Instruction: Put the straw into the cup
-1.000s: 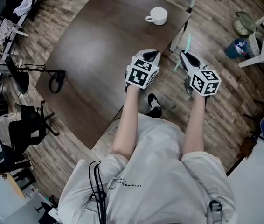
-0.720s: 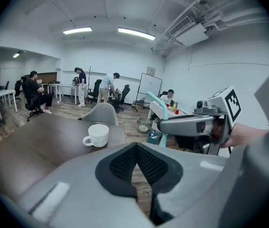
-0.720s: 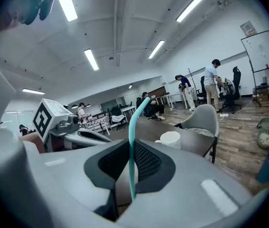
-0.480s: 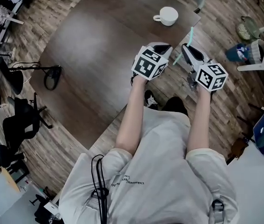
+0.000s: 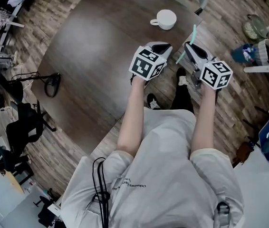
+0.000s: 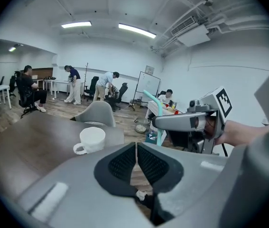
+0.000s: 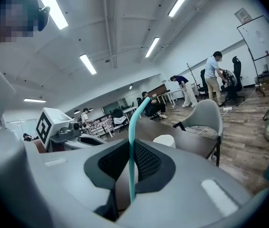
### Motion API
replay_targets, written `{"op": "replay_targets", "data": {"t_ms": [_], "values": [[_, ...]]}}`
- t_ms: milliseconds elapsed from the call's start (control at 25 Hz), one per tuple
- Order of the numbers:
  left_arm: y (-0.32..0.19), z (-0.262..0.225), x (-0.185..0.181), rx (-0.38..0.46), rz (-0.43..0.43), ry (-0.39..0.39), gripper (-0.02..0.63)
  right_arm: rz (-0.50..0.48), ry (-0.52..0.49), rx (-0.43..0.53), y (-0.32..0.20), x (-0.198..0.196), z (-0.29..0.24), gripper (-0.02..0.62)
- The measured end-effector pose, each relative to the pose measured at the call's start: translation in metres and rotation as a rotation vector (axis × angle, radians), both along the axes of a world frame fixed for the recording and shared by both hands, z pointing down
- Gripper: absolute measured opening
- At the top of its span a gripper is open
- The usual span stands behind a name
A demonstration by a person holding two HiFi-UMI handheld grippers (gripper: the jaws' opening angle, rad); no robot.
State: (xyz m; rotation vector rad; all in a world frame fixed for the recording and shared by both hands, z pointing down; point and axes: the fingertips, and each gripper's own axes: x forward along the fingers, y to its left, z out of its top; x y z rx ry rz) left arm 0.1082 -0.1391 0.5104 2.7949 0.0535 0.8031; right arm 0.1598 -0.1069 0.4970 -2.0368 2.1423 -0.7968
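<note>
Short of the worktop [image 5: 101,42], the right hand-held gripper [image 5: 187,45] pinched the straw [image 5: 193,32], best lowered upright into the cup [image 5: 165,19]; the left hand-held gripper [image 5: 163,46] was closed, empty.

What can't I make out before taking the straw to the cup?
Inside the cup: left gripper view is side-on, rim hides it; head view too small.
Base and handle of cup, right gripper view: behind the right gripper shut on the straw.
Far end of table: cut by head view's top edge.

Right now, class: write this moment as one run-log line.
right gripper: shut on straw | left gripper: shut, empty | cup: on table | straw: not yet in cup
</note>
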Motion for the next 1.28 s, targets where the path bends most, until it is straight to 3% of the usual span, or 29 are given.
{"op": "replay_targets", "data": {"t_ms": [440,880,1280], "values": [[-0.059,-0.005,0.069,0.022,-0.116,0.001,0.002,-0.161,-0.008,0.049,-0.087,0.07,-0.016,0.058],[-0.117,-0.011,0.125,0.004,-0.24,0.015,0.001,-0.331,-0.008,0.091,-0.171,0.104,-0.031,0.058],[-0.165,0.003,0.125,-0.023,-0.41,-0.02,0.001,-0.492,-0.026,0.038,-0.216,0.106,0.0,0.058]]}}
